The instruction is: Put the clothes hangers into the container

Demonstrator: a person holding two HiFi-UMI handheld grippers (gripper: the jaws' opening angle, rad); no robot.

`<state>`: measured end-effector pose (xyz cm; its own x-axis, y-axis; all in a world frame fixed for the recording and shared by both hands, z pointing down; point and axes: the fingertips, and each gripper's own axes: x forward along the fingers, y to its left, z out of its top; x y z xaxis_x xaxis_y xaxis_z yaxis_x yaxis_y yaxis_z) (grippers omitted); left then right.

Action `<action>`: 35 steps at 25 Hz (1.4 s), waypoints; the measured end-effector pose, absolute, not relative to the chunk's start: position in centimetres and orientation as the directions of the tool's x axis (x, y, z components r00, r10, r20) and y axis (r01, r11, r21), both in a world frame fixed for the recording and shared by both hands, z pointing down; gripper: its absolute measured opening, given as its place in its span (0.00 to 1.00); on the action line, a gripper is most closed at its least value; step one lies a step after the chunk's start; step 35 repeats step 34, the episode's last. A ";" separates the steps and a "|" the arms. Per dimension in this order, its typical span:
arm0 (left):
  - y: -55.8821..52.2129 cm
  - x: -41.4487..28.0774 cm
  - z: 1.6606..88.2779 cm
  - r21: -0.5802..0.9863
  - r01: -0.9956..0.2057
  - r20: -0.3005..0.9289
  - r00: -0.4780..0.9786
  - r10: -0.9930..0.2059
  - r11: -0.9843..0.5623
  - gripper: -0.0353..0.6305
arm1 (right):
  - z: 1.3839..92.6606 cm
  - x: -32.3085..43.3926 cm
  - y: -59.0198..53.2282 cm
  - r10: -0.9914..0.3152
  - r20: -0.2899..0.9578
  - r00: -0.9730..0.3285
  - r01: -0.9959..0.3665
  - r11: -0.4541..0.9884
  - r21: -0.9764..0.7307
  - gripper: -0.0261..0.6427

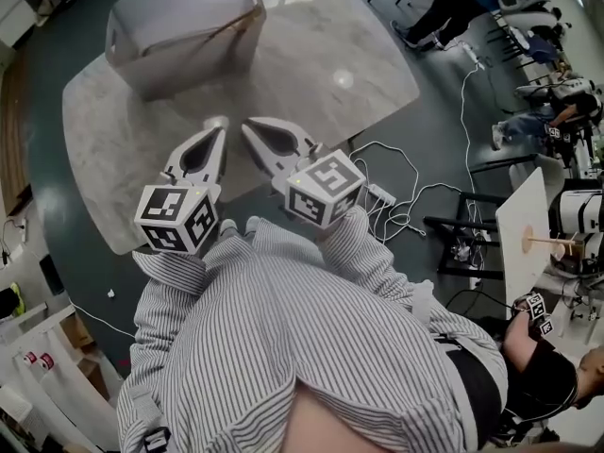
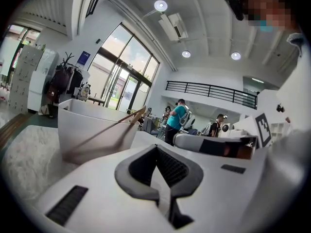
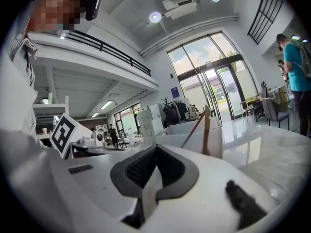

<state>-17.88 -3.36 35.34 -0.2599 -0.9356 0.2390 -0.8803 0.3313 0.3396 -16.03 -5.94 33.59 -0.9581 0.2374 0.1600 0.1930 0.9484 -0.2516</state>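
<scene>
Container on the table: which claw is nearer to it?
Left, by a little. In the head view the left claw sits just below the container; the right claw is beside the left one, further right.

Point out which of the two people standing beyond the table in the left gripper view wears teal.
The person on the left, back turned, in a teal short-sleeved shirt. The other person, further right, wears dark clothing.

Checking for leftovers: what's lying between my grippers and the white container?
Nothing. In the head view, only bare marble table lies between the left gripper, the right gripper and the container.
</scene>
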 end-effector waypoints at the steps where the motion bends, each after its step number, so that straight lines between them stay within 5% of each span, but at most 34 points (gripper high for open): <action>1: -3.3 -18.1 35.3 0.340 -0.881 0.236 -0.260 -0.936 0.330 0.07 | 33.7 -16.1 -5.8 0.235 0.163 -0.958 0.191 0.950 -0.248 0.06; 35: -3.5 -18.3 36.1 0.317 -0.918 0.267 -0.153 -0.952 0.236 0.07 | 34.9 -15.9 -7.3 0.123 0.219 -0.968 0.074 0.972 -0.221 0.06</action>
